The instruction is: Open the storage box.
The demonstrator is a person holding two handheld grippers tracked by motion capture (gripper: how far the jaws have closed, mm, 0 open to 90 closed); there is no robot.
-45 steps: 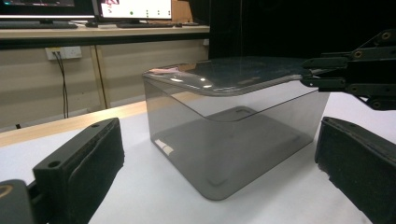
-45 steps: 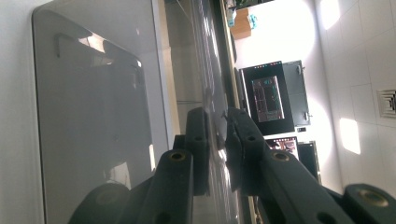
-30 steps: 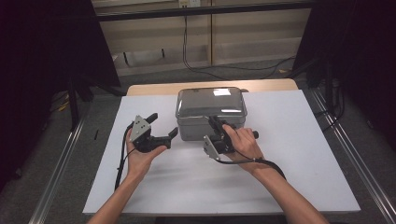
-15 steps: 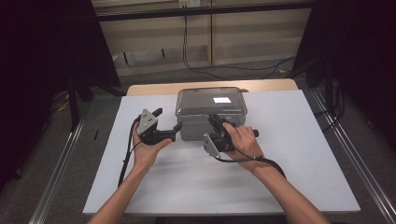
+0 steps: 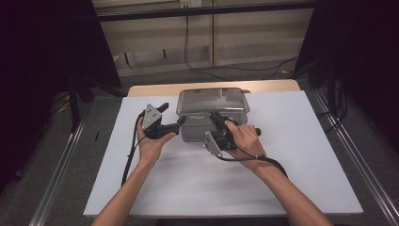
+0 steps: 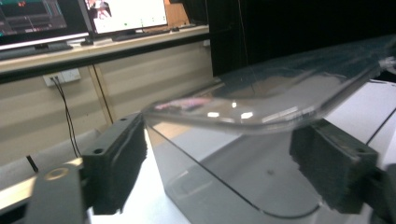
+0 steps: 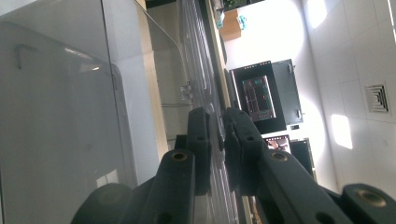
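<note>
A clear grey plastic box point(image 5: 197, 129) with a transparent lid point(image 5: 211, 99) stands at the back middle of the white table. My right gripper point(image 5: 215, 116) is shut on the lid's front rim; in the right gripper view its jaws point(image 7: 223, 140) pinch the thin lid edge point(image 7: 205, 56) beside the box wall point(image 7: 56, 116). My left gripper point(image 5: 173, 114) is open at the box's left front corner. In the left gripper view its pads point(image 6: 119, 163) stand on either side of the corner of the box point(image 6: 219, 182), under the lid point(image 6: 261, 102).
The white table top point(image 5: 291, 155) stretches wide around the box. Metal rails point(image 5: 61, 160) run along both sides of the table. Cables point(image 5: 202, 70) lie on the floor behind it. Monitors point(image 6: 126, 14) sit on a far desk.
My left gripper has moved right and forward, up to the box's left front corner. The right gripper has stayed shut on the lid's front rim.
</note>
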